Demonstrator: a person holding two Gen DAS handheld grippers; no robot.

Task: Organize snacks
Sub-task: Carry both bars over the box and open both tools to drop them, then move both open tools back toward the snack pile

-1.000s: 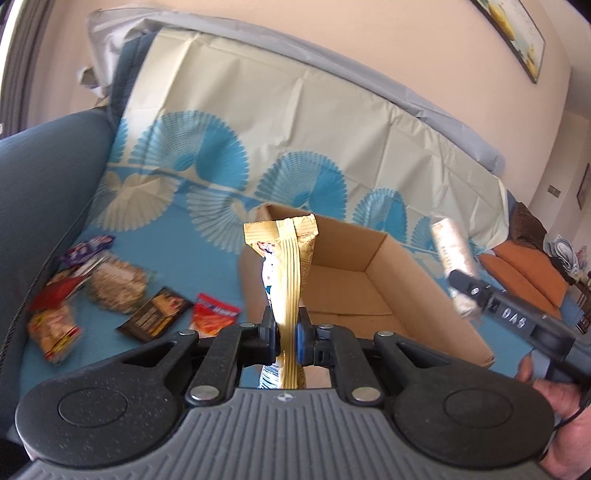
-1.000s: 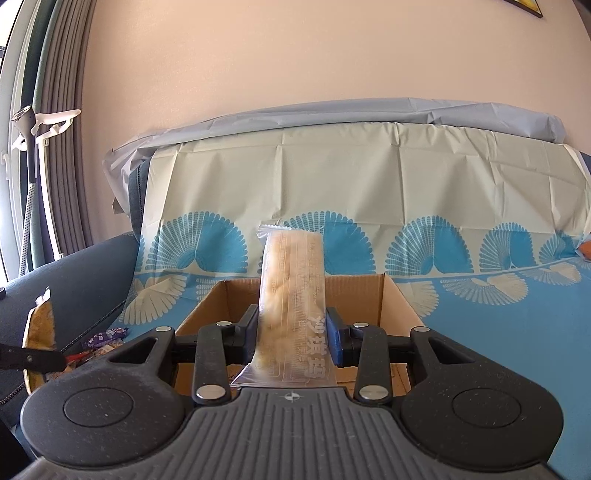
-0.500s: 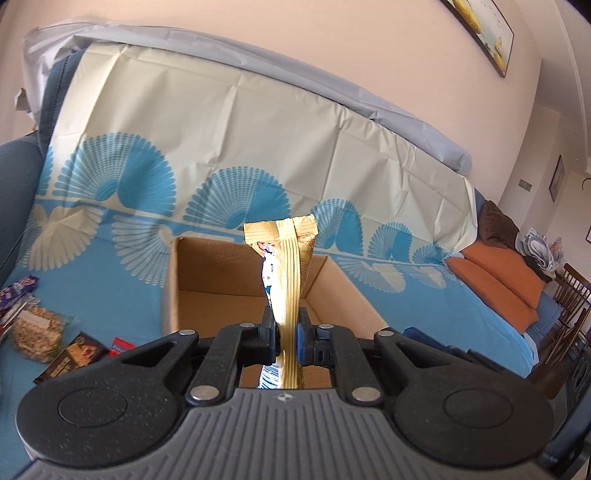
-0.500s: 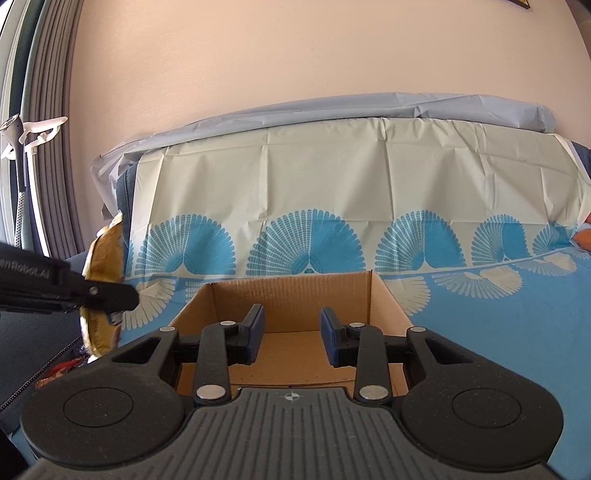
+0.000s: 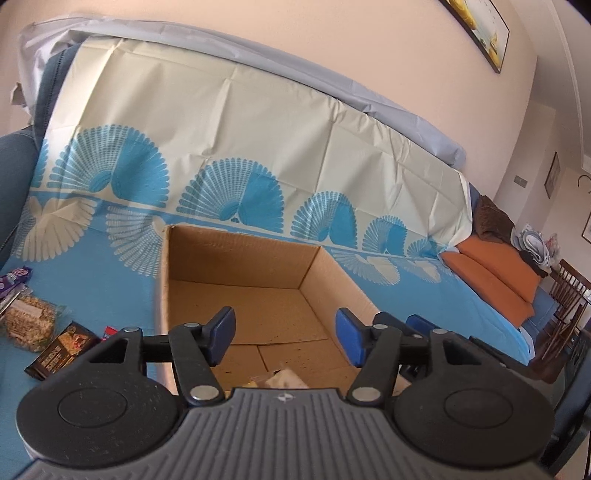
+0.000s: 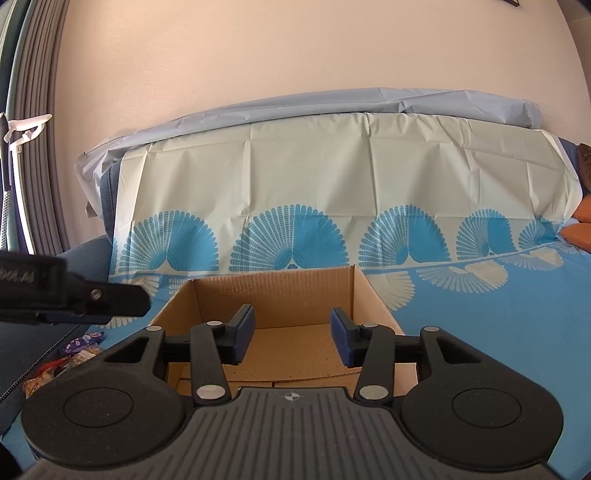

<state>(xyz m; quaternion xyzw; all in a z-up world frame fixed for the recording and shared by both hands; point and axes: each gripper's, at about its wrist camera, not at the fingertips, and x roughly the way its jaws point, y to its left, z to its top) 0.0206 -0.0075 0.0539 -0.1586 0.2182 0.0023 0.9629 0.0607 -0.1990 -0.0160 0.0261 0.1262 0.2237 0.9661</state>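
A cardboard box (image 5: 236,291) is set open-topped on the blue and cream fan-patterned cloth (image 5: 221,122), and every place below is given from this box. On the box floor, at the near edge just under the left gripper's body, a pale snack packet (image 5: 282,378) is partly seen; most of it is hidden, so its kind cannot be told. The rest of the visible floor is bare brown card with flap seams.

The left gripper (image 5: 286,336) is held over the near side of the box with its blue-padded jaws spread wide and nothing between them. The right gripper (image 6: 291,338) is likewise held over the near side of the box, its jaws parted and empty; in the left wrist view its dark fingers (image 5: 417,323) are seen at the box's right wall.

To the left of the box, more snacks are left lying on the cloth: a dark brown packet (image 5: 61,349) nearest, a clear bag of pale grain pieces (image 5: 27,323) beyond it, and a purple wrapper (image 5: 14,277) farther left. A red sliver (image 5: 108,331) is glimpsed just beside the dark packet.

To the right of the box, well apart, orange cushions (image 5: 495,277) are seen. Above and behind the box, a framed picture (image 5: 480,29) is hung on the wall.
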